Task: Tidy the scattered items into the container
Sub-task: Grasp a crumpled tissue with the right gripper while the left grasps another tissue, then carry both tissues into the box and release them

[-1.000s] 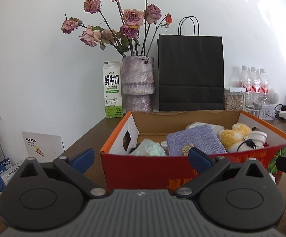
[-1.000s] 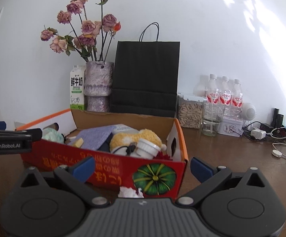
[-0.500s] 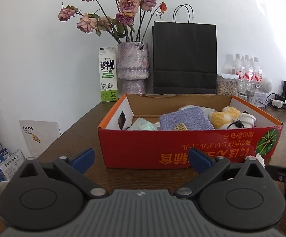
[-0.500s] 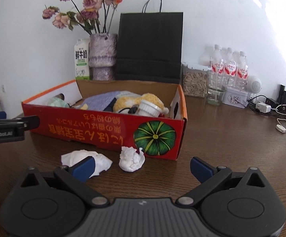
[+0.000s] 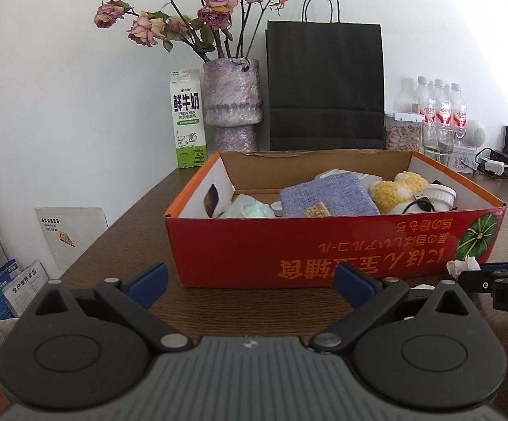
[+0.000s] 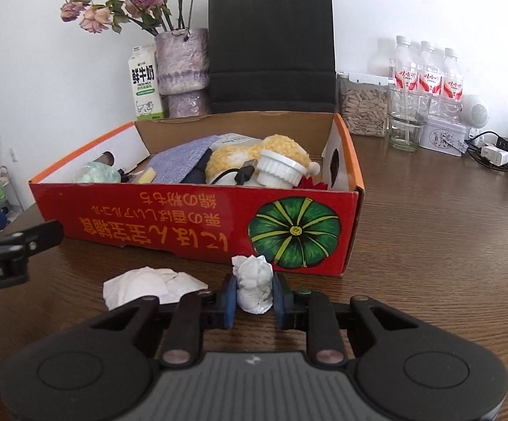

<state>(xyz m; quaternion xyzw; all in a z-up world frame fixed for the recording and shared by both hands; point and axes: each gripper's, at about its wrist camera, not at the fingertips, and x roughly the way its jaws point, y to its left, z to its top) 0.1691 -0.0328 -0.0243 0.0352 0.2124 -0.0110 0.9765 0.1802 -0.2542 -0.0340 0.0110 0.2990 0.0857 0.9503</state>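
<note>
As two tissue wads (image 6: 254,282) lie outside, one red box (image 6: 198,221), three bottles (image 6: 426,70)

Your worktop (image 6: 447,245): dark wood grain, slight sheen. Box (image 6: 191,224): printed red cardboard, raw brown inside. Crumpled tissue (image 6: 254,286) between your right fingers (image 6: 230,298): soft white paper, creased; fingers blue, matt. Second tissue (image 6: 148,284) at nine o'clock of it: flatter, same paper. In box: lilac knitted cloth (image 6: 184,161), fluffy yellow plush (image 6: 233,156), ribbed white glossy cup (image 6: 280,170).
</note>
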